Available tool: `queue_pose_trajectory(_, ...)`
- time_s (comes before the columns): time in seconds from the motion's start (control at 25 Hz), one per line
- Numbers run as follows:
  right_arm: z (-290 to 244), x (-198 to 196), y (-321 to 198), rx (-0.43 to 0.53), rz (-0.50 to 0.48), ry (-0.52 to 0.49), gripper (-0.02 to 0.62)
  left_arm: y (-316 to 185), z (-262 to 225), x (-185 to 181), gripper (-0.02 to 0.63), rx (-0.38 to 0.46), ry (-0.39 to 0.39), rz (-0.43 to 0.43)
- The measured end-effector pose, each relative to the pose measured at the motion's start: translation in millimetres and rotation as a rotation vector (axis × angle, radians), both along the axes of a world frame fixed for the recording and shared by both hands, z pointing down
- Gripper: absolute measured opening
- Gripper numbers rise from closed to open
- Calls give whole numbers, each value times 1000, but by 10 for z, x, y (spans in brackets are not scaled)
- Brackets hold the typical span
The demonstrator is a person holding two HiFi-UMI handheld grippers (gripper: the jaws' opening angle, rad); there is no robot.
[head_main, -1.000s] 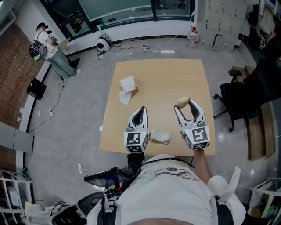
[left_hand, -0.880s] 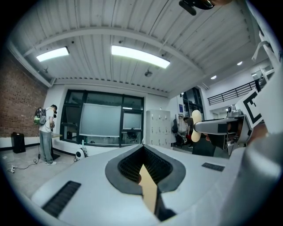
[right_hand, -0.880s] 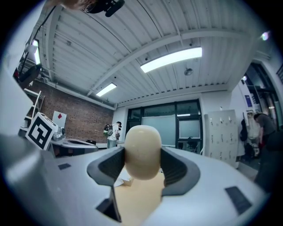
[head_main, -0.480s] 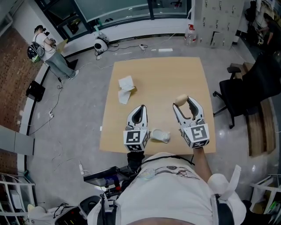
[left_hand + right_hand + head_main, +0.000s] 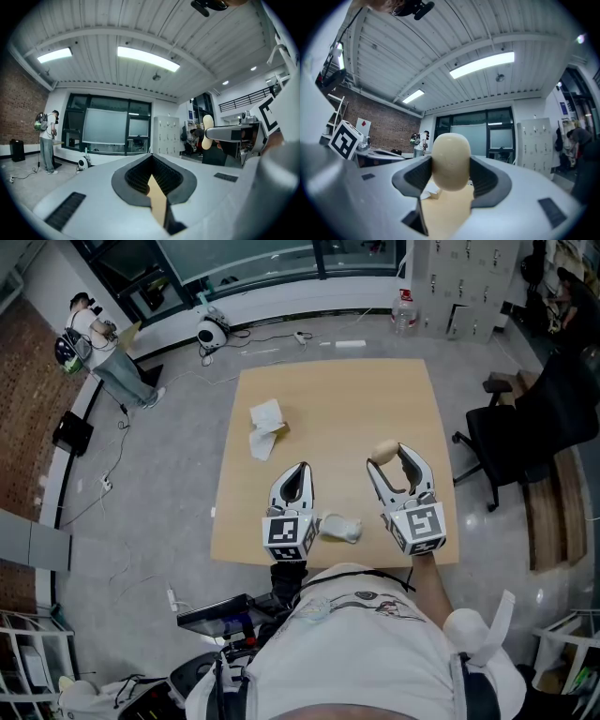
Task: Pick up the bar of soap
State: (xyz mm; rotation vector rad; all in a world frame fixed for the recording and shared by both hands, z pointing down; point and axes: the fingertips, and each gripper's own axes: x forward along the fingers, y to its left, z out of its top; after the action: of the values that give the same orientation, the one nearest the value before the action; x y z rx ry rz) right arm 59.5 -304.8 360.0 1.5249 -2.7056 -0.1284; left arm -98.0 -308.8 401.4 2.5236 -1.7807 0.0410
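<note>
The cream oval bar of soap is clamped between the jaws of my right gripper, held above the wooden table; in the head view the soap shows at the gripper's tips. My left gripper hovers over the table's near left part, jaws closed with nothing between them. The left gripper view catches the soap sideways in the right gripper.
A crumpled white packet lies between the two grippers near the table's front edge. Torn white paper wrapping lies at the table's left. A black office chair stands to the right. A person stands far off at the left.
Both grippers keep nearly the same place; the right one holds the soap throughout. The whole view has shifted slightly.
</note>
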Motion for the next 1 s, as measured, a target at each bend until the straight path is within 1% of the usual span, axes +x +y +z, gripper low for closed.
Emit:
queue_pose_trajectory(0.56, 12, -38, -3, 1, -7, 12, 247, 2, -13, -36, 0, -5, -1, -6)
queue_pose_trajectory(0.76, 18, -14, -14, 1, -10, 11, 247, -6, -32, 19, 0, 1, -18, -5)
queue_pose_trajectory(1.0, 18, -89, 2, 4, -18, 13, 247, 6, -38, -33, 0, 1, -17, -7)
